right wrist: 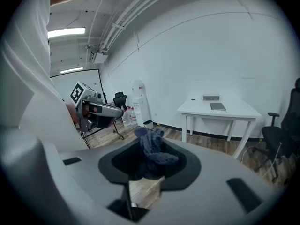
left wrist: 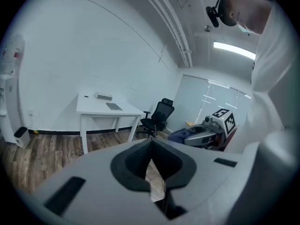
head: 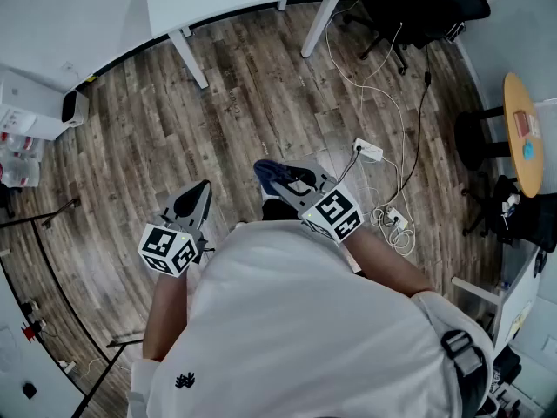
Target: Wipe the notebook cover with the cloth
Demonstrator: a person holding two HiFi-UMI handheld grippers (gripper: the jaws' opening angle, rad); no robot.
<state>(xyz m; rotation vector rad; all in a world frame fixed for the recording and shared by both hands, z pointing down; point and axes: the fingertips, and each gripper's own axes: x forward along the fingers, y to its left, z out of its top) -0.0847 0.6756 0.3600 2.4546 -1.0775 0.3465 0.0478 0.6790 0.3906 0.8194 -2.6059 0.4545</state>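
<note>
Two tongs held above a wooden floor (head: 261, 103): right tongs (head: 277, 179) pinching a dark blue cloth (right wrist: 152, 150); left tongs (left wrist: 151, 144) pressed together, empty; grey notebook (right wrist: 218, 106) lying flat on the white bench (right wrist: 239, 112), well apart

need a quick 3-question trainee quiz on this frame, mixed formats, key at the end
1. True or false: the left gripper holds the cloth.
2. The right gripper is: A) open, B) shut on the cloth, C) shut on nothing.
3. Fill in: the notebook lies on the white ____ across the room, out of both grippers' reach.

Key: 1 false, its jaws are together with nothing between them; 2 B; 3 desk.
</note>
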